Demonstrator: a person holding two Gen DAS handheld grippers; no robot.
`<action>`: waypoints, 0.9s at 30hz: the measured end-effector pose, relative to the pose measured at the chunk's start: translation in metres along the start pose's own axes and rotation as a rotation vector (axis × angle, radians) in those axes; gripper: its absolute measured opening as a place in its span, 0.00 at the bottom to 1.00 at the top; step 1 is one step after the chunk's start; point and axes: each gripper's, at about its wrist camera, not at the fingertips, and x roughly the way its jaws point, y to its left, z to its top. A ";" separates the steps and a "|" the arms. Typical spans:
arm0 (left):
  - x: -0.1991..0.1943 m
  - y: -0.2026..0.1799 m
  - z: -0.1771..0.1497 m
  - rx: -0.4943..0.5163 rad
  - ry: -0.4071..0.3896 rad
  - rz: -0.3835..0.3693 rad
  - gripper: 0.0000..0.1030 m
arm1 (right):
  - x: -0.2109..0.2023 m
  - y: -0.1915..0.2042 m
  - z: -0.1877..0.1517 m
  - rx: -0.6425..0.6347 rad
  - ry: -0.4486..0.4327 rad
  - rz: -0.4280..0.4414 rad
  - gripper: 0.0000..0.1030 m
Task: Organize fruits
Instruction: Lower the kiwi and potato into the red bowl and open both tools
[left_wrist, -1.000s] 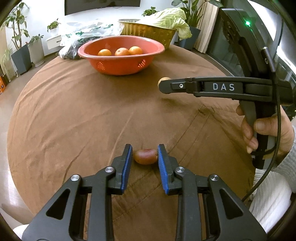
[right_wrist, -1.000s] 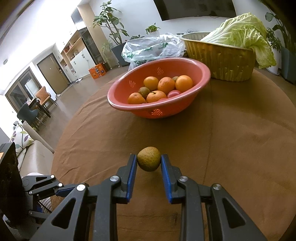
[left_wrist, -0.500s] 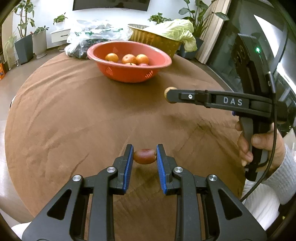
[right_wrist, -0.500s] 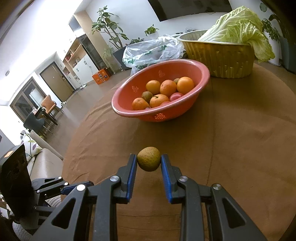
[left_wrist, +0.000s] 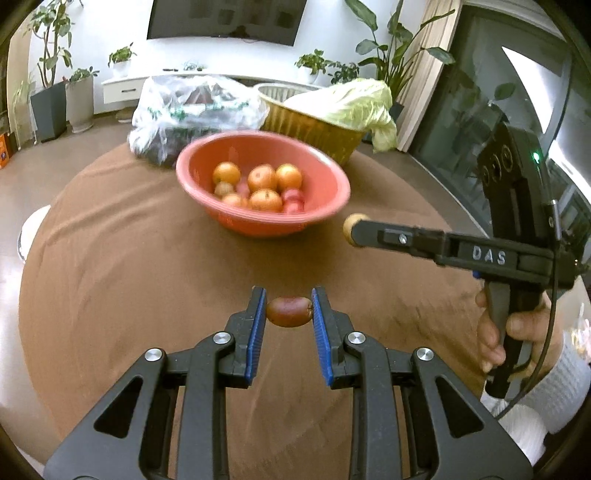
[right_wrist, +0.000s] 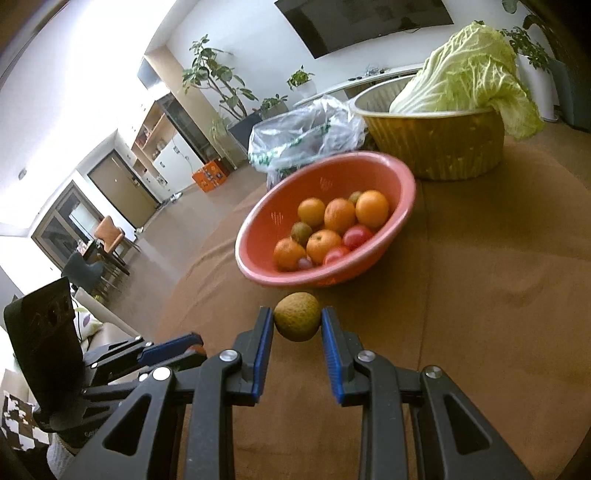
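My left gripper (left_wrist: 289, 312) is shut on a small reddish-brown date-like fruit (left_wrist: 290, 312) and holds it above the brown tablecloth. My right gripper (right_wrist: 297, 322) is shut on a round green-brown fruit (right_wrist: 296, 316), just short of the near rim of the red bowl (right_wrist: 258, 225). The bowl (left_wrist: 207, 199) holds several oranges, small brown fruits and red fruits. In the left wrist view the right gripper (left_wrist: 354, 229) comes in from the right with its fruit tip (left_wrist: 348, 226) beside the bowl's right rim. The left gripper (right_wrist: 173, 349) shows at lower left of the right wrist view.
A gold basin (right_wrist: 443, 155) with a napa cabbage (right_wrist: 465, 74) stands behind the bowl, next to a plastic bag of dark greens (left_wrist: 192, 107). The round table's brown cloth (left_wrist: 110, 277) stretches around the bowl. Potted plants and furniture stand beyond the table.
Both grippers have risen and moved toward the red bowl, each keeping its fruit. The bowl now looks closer and its contents show from above.
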 end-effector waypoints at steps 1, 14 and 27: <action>0.001 0.001 0.008 0.005 -0.008 -0.001 0.22 | -0.001 -0.001 0.002 0.002 -0.006 -0.001 0.28; 0.026 0.007 0.071 0.036 -0.059 0.011 0.22 | 0.009 -0.015 0.033 0.024 -0.045 -0.028 0.28; 0.064 0.017 0.086 0.043 -0.036 0.083 0.24 | 0.023 -0.028 0.050 0.043 -0.061 -0.053 0.30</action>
